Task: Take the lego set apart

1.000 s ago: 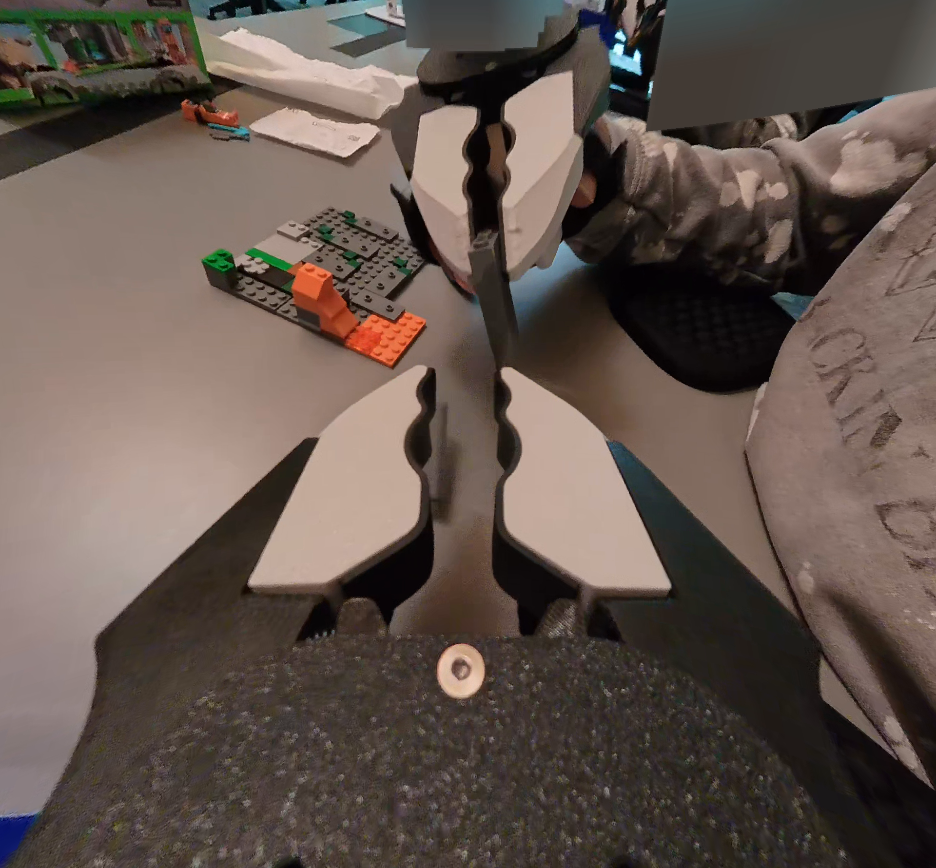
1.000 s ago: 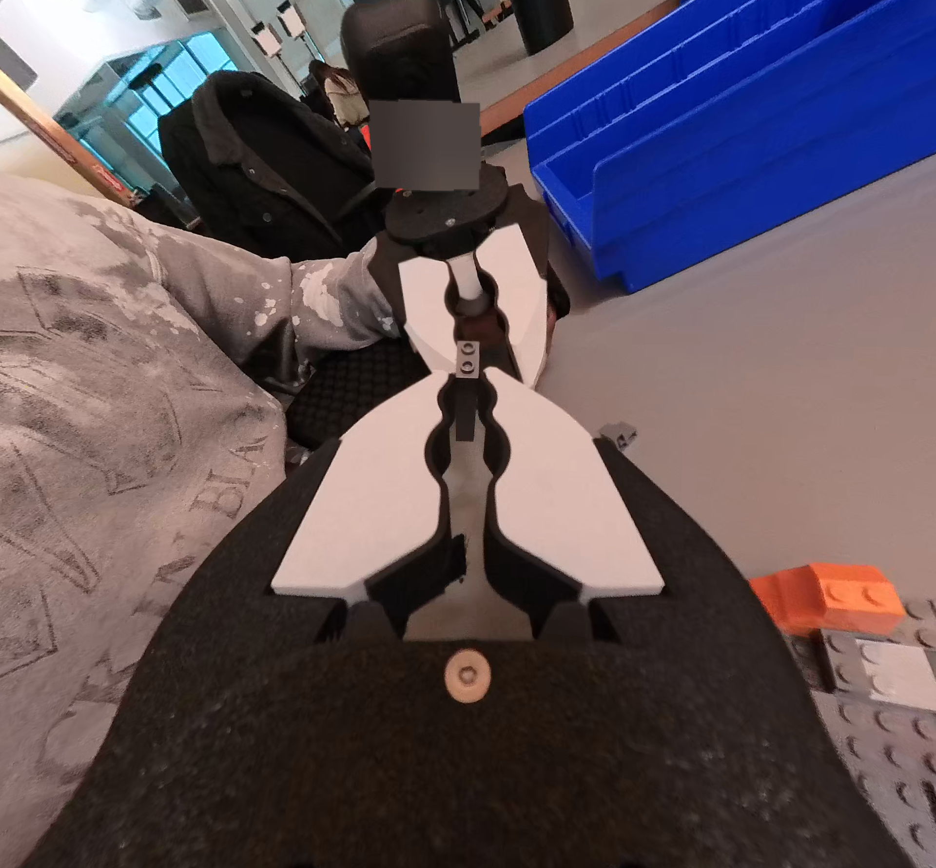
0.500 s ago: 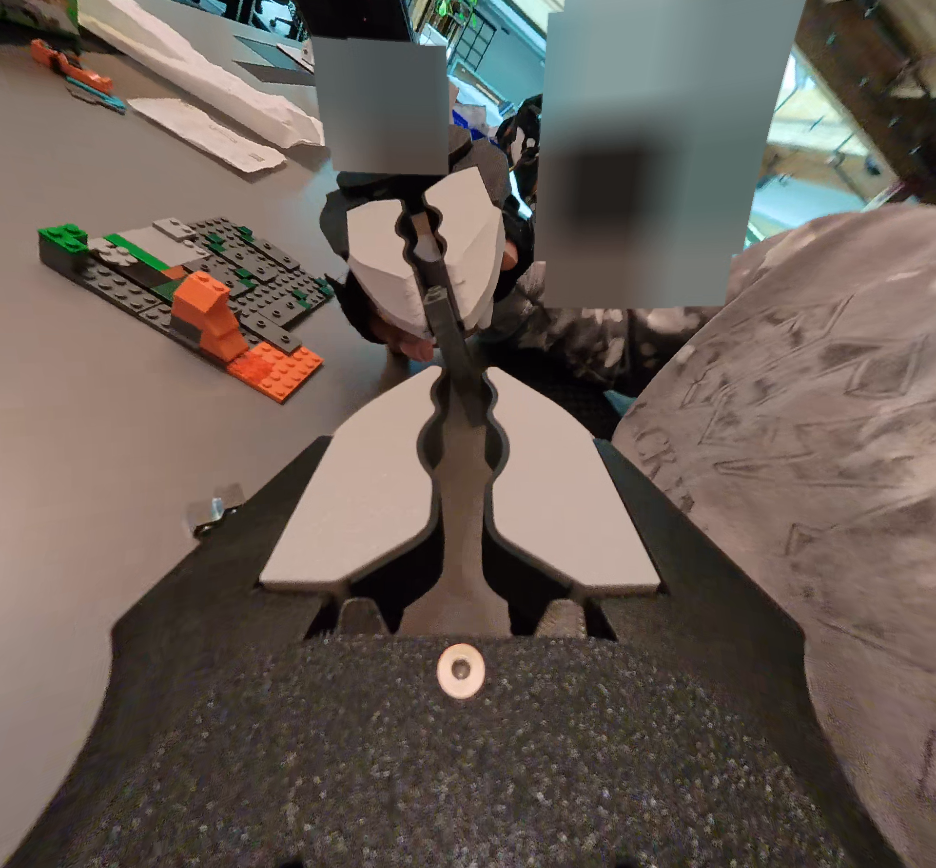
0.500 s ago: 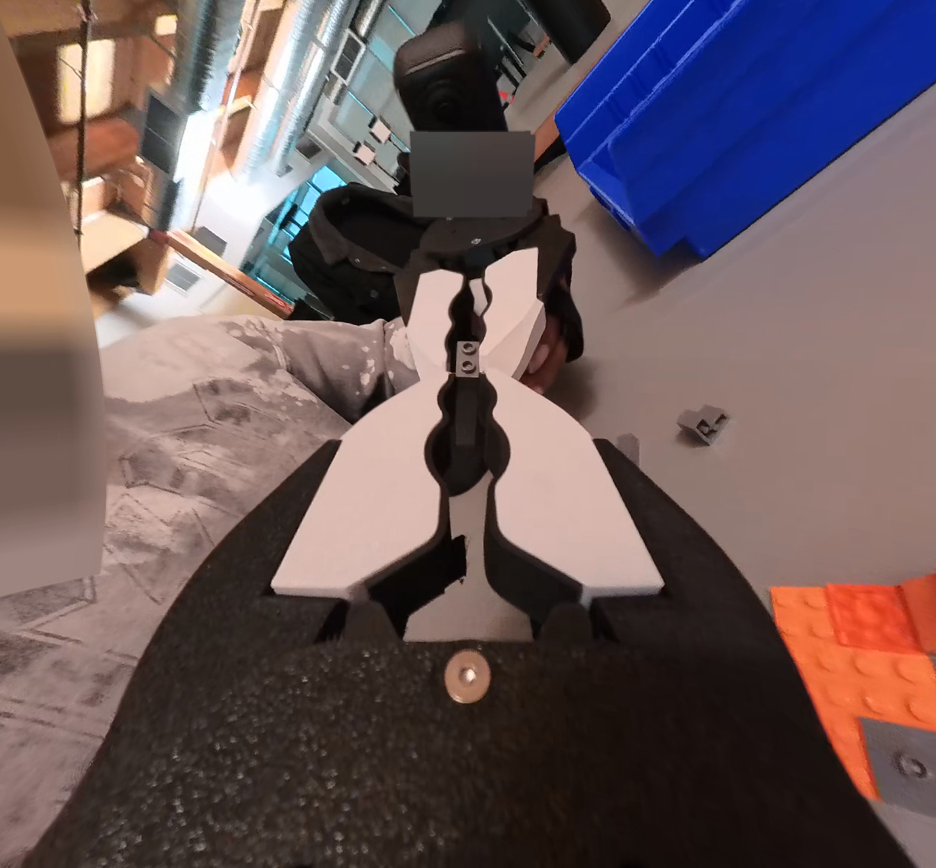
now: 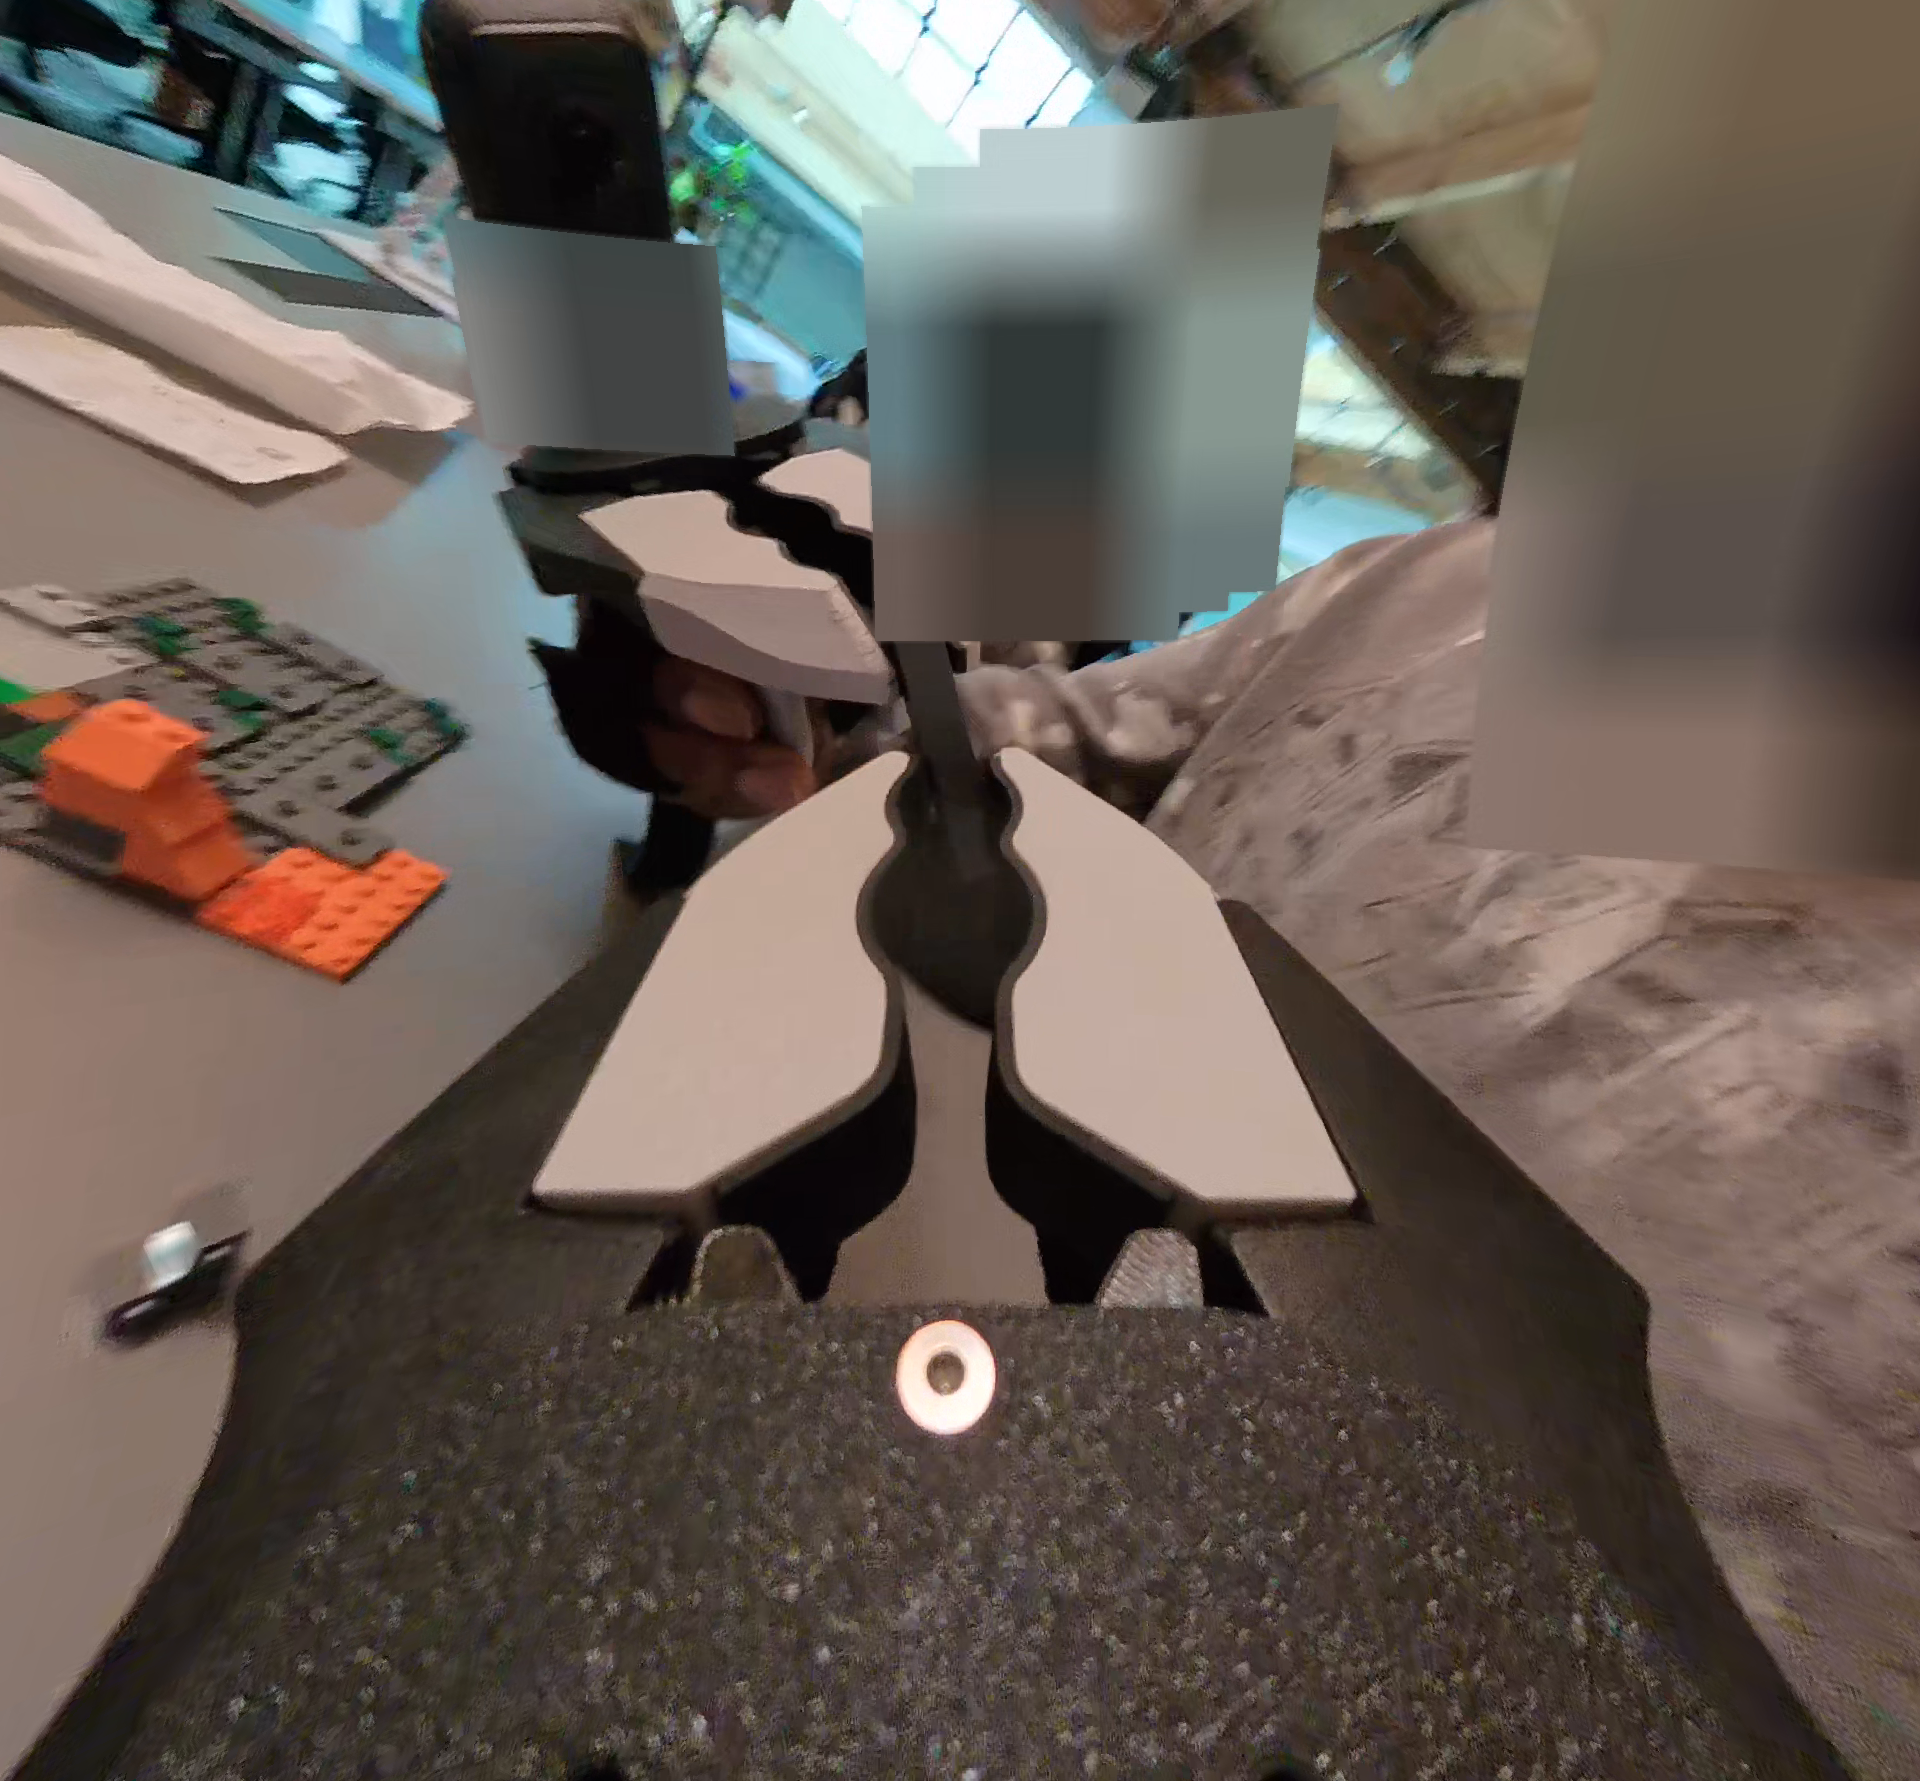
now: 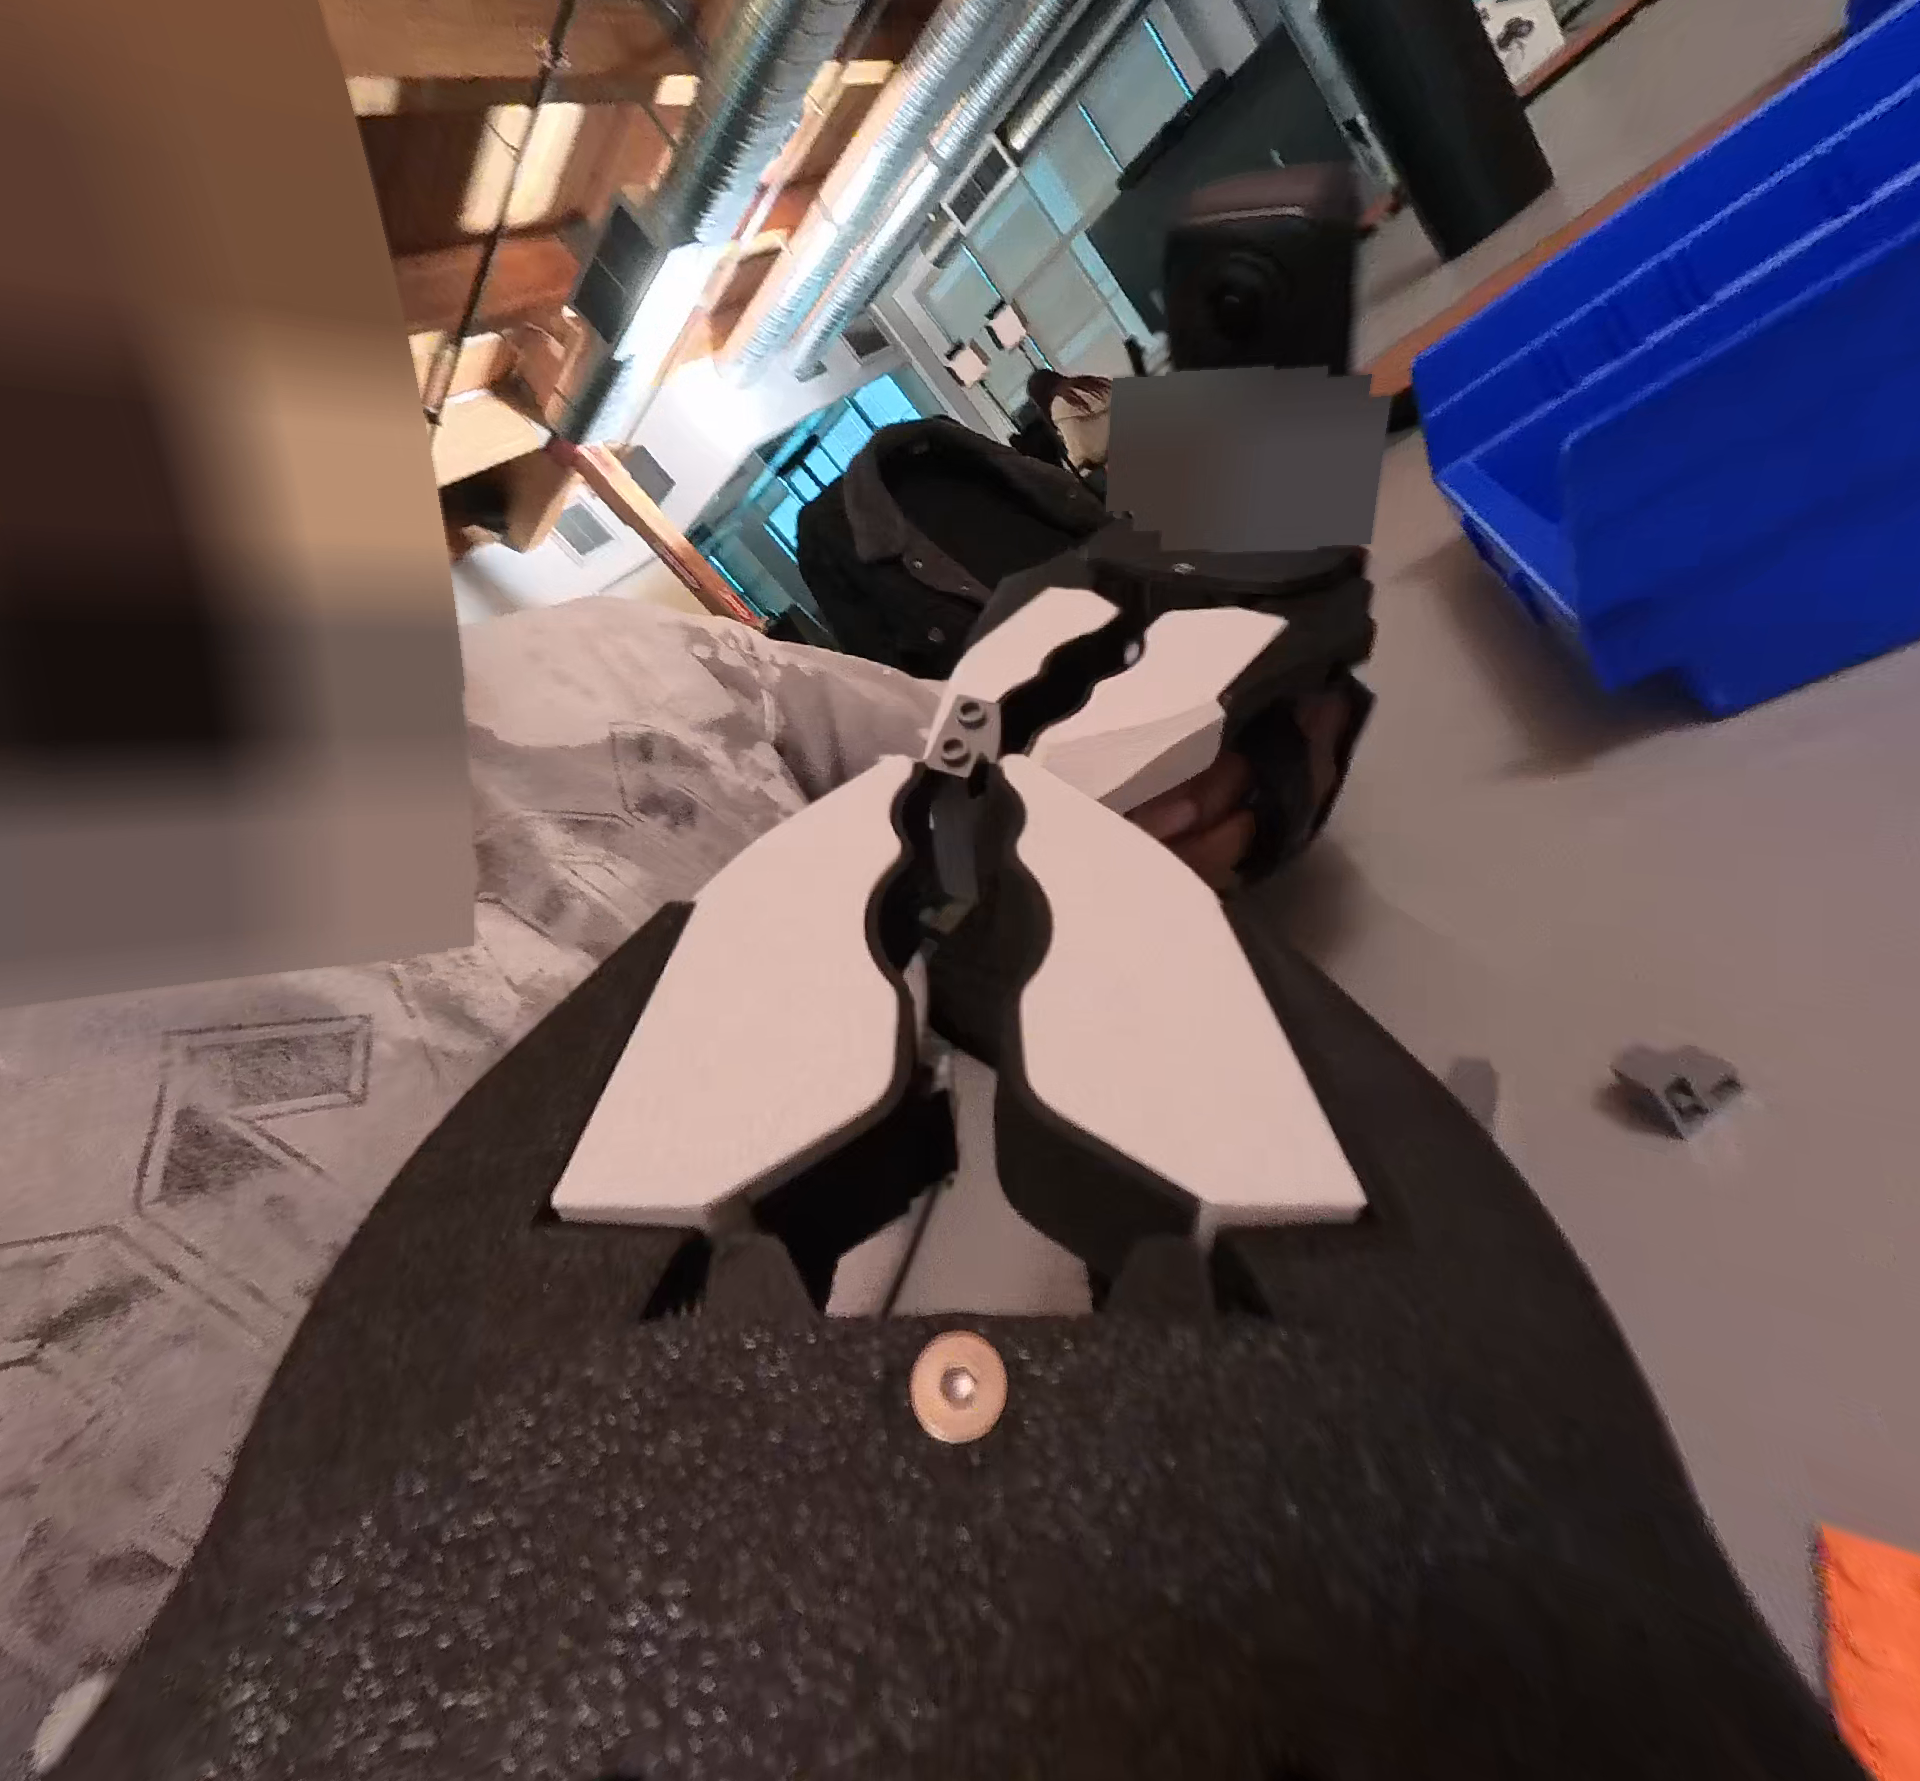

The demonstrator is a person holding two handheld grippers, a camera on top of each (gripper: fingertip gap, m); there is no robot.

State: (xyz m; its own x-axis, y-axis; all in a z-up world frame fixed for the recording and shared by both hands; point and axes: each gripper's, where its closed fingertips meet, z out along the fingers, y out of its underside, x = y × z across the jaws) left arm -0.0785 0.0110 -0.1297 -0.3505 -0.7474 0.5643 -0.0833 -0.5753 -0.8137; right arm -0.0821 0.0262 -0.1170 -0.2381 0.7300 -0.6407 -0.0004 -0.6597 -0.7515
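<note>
Left tool (image 5: pixel 948 775) and right tool (image 6: pixel 956 773) both clamp a dark grey plate stack (image 6: pixel 954 832) (held above the tabletop (image 5: pixel 156 1035)); the lego set (image 5: pixel 208 775) lies well apart.

Mounted just behind each gripper's fingers, tilted upward over the table (image 5: pixel 208 1056) — facing one another at close range (ceiling beams fill upper frame). Shared at centre frame — the dark brick (image 5: pixel 951 755) (image 6: pixel 951 848), the opposite gripper.
</note>
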